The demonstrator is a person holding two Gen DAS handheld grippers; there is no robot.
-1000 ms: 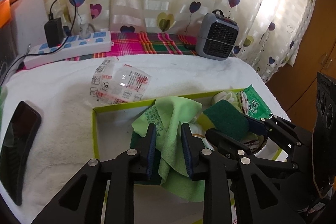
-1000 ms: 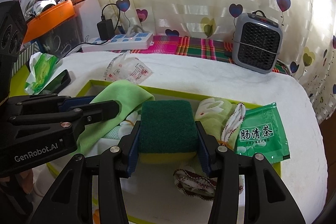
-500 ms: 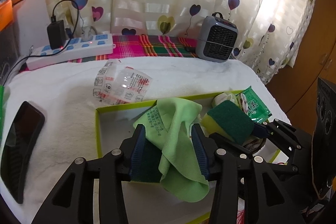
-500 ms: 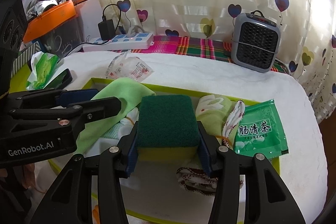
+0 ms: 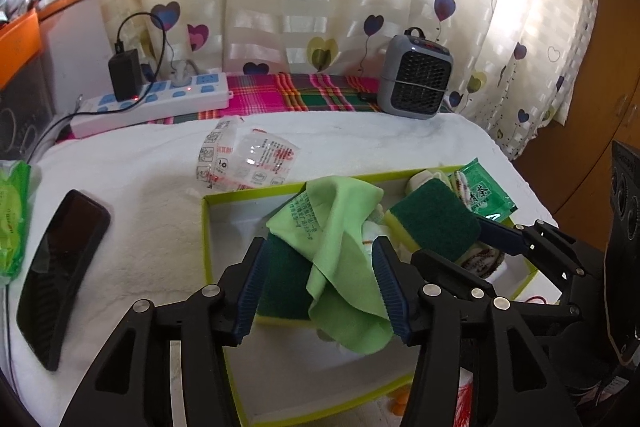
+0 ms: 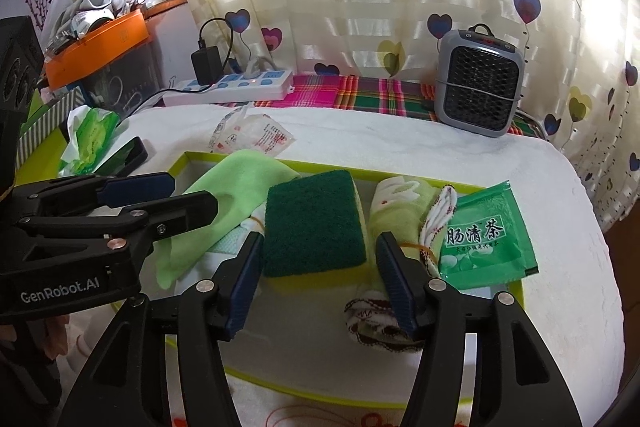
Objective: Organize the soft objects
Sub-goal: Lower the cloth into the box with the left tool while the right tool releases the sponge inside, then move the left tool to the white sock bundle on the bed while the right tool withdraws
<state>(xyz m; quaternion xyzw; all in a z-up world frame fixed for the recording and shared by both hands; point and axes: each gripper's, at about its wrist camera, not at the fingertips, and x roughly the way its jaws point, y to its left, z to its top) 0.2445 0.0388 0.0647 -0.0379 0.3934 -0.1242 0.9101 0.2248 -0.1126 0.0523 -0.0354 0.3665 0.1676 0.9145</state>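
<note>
My right gripper jaws are opening around the sponge in the tray; my left gripper jaws are opening, the green cloth lying loose between them.

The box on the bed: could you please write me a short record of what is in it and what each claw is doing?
box: lime-rimmed box on the white towel
inside: green cloth, two sponges, rolled rags, tea sachet
left claw: opening; cloth and sponge between its fingers
right claw: opening around the other sponge, right finger clear of it
outside box: phone, plastic wrapper
</note>
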